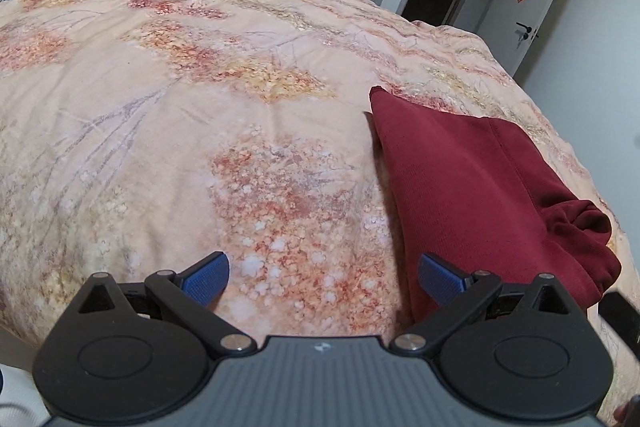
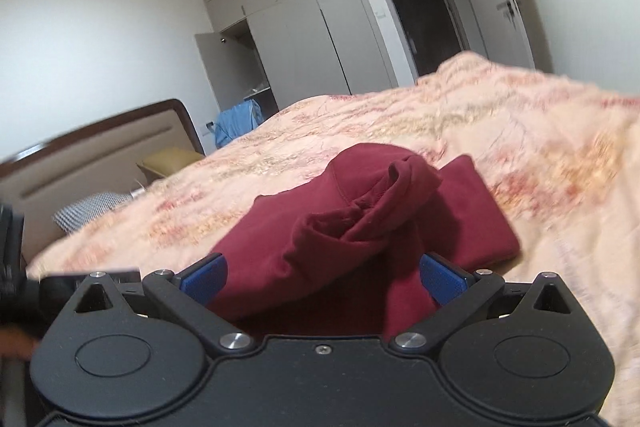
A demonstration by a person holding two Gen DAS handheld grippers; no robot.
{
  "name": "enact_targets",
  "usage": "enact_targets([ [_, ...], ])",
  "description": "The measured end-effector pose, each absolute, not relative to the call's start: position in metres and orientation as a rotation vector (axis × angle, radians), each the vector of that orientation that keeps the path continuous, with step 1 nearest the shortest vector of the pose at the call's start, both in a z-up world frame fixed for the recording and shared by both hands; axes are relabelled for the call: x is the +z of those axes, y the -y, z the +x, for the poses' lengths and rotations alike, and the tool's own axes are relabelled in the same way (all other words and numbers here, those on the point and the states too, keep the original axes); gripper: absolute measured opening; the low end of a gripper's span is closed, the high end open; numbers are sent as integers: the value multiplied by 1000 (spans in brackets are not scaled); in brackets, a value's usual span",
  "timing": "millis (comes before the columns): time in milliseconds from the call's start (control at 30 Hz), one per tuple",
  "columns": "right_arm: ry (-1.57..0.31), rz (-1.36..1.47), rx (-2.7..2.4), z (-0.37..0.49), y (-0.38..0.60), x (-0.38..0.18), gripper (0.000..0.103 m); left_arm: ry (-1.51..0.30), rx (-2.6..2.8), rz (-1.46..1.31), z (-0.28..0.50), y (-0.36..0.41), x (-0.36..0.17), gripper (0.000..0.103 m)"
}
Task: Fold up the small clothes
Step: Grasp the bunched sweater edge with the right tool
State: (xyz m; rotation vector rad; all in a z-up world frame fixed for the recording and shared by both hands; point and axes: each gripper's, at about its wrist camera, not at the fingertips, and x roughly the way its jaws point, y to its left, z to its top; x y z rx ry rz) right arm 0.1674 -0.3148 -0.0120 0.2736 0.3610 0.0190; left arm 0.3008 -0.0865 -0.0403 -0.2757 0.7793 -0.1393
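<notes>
Both jaws apart; maroon garment [image 1: 472, 187] near bedspread [image 1: 160, 107] edge, left side bare.

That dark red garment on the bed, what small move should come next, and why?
Probably the right claw should close on the bunched fold of the dark red garment lying between its open blue pads. The cloth already sits inside the gap, rumpled rather than flat, while the left claw hangs open over bare bedspread beside it.
</notes>
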Motion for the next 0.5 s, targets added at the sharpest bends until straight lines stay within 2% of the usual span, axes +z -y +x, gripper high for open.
enact_targets([
  [333, -437, 365, -65, 196, 318, -22, 83, -779, -137, -259, 300, 88, -42, 103],
  [500, -429, 344, -77, 198, 317, -23, 70, -781, -132, -247, 301, 90, -42, 103],
])
